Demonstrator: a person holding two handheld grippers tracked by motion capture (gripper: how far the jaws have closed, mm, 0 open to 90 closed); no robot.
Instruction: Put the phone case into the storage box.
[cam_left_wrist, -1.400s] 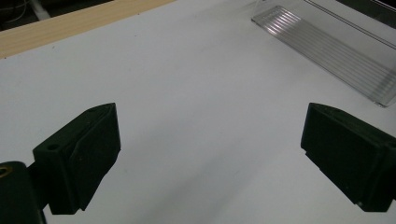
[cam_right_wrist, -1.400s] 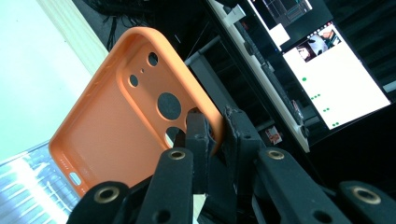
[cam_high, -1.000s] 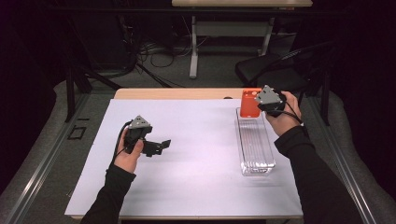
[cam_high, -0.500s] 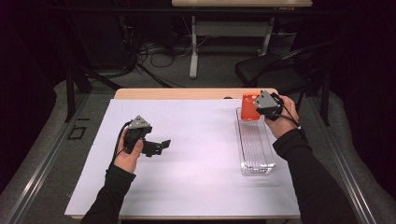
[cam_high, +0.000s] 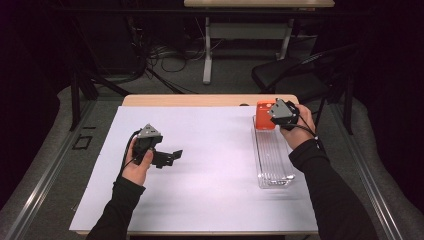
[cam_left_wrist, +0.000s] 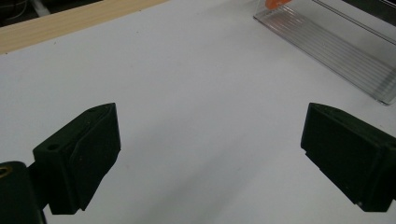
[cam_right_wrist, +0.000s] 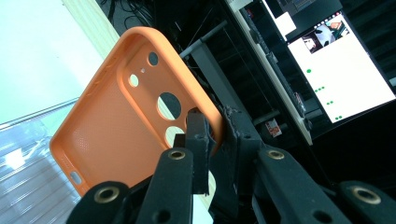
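Right gripper (cam_right_wrist: 212, 135), clamped on an orange phone case (cam_right_wrist: 116, 116), poised above the clear tray's (cam_high: 272, 165) far end; lowering comes next; left gripper (cam_left_wrist: 210, 154) gapes idle.

orange phone case (cam_right_wrist: 126, 121), hollow side showing, held tilted over the far end of the clear tray (cam_high: 272, 167).

You see a matt orange phone case (cam_right_wrist: 116, 116) with dimpled lining, a glossy ribbed clear plastic tray (cam_high: 272, 160), and a matt white sheet (cam_high: 210, 165) on the wooden worktop (cam_high: 190, 100).
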